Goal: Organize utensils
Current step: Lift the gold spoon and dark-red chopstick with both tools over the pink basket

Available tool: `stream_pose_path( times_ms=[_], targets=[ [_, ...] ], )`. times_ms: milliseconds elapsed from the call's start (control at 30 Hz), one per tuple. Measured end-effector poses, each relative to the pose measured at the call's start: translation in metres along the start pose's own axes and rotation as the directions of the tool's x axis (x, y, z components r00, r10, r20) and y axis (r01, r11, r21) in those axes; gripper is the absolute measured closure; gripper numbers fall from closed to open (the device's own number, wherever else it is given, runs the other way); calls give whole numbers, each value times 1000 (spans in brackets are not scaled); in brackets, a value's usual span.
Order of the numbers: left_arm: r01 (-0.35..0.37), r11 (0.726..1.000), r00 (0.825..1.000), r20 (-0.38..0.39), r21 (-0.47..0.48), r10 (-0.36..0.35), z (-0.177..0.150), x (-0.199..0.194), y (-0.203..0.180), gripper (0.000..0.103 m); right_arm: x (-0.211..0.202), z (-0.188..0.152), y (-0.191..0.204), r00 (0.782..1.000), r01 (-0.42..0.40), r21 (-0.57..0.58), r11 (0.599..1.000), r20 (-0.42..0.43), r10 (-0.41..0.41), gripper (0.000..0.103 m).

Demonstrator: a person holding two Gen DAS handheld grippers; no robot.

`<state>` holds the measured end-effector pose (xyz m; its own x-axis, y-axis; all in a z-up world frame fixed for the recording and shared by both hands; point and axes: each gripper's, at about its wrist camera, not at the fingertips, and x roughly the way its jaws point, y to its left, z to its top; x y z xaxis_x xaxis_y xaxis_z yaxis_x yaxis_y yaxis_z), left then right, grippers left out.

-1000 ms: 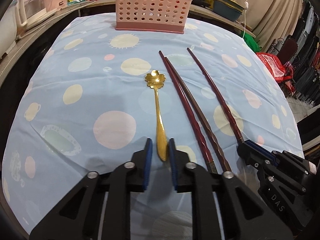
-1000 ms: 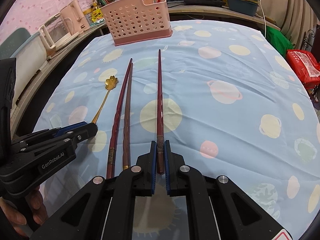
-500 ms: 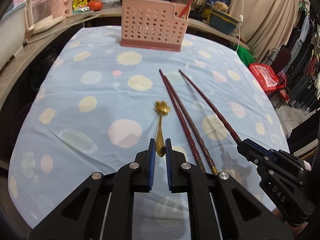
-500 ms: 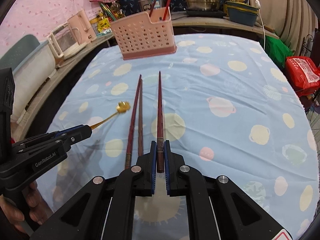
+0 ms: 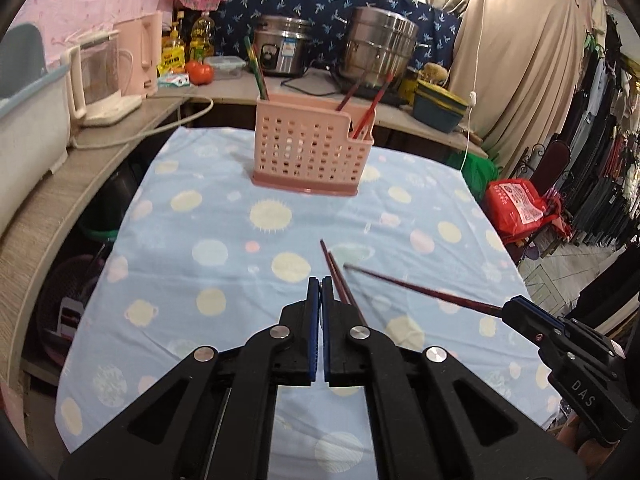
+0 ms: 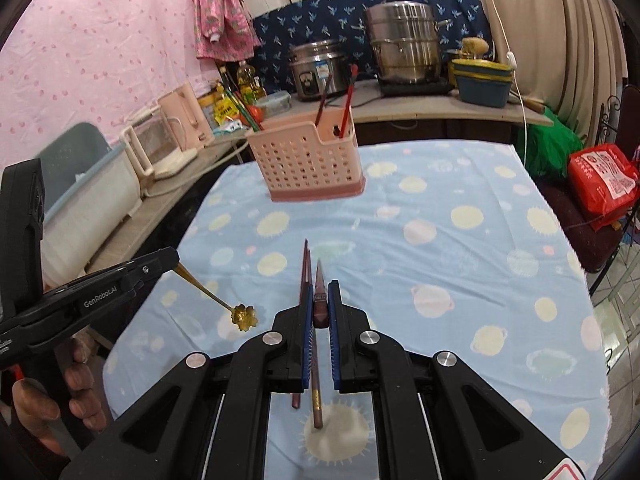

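Observation:
A pink perforated utensil basket point(image 5: 308, 152) stands at the far end of the blue spotted tablecloth point(image 5: 192, 224); it also shows in the right wrist view point(image 6: 308, 162), with several chopsticks in it. My left gripper point(image 5: 321, 284) is shut on a gold flower-headed spoon point(image 6: 240, 314), held above the cloth; the spoon is hidden in the left wrist view. My right gripper point(image 6: 319, 288) is shut on a dark red chopstick point(image 6: 320, 300), lifted off the cloth, seen also in the left wrist view point(image 5: 420, 288). Two more chopsticks point(image 6: 306, 272) lie on the cloth below.
A counter behind holds a rice cooker point(image 5: 282, 50), a steel pot point(image 5: 380, 50), a kettle point(image 5: 100, 80) and blue containers point(image 5: 438, 106). A red bag point(image 5: 520, 204) sits right of the table. A white tub point(image 5: 24, 128) is left.
Both grippers have risen from the cloth and tilted up. The left lifted the spoon and the right lifted one chopstick; two chopsticks stayed on the cloth.

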<state>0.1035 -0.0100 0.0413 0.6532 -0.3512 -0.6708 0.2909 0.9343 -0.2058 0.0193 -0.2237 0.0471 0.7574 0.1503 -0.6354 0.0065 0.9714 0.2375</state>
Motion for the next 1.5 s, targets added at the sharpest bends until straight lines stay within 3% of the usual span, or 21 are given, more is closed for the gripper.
stream_pose_path(
  times_ms=[267, 500, 833, 1033, 1333, 1500],
  targets=[
    [-9, 999, 997, 81, 46, 6, 54, -22, -10, 102, -23, 62, 8, 993, -3, -18, 1000, 117, 5, 96],
    [-26, 997, 987, 163, 76, 13, 113, -29, -11, 102, -19, 127, 13, 982, -4, -44, 999, 188, 12, 96],
    [-90, 992, 964, 257, 88, 65, 204, -11, -2, 102, 0, 235, 24, 945, -23, -45, 999, 325, 36, 96],
    [-114, 989, 961, 263, 90, 87, 241, 16, 4, 102, 27, 290, 41, 925, -20, -52, 998, 378, 38, 96],
    [-141, 987, 972, 200, 78, 123, 255, 75, 21, 102, 94, 313, 49, 931, -21, -40, 999, 364, 34, 96],
    [-142, 987, 979, 156, 73, 130, 251, 104, 31, 102, 130, 311, 48, 947, -30, -30, 999, 319, 38, 96]
  ],
)
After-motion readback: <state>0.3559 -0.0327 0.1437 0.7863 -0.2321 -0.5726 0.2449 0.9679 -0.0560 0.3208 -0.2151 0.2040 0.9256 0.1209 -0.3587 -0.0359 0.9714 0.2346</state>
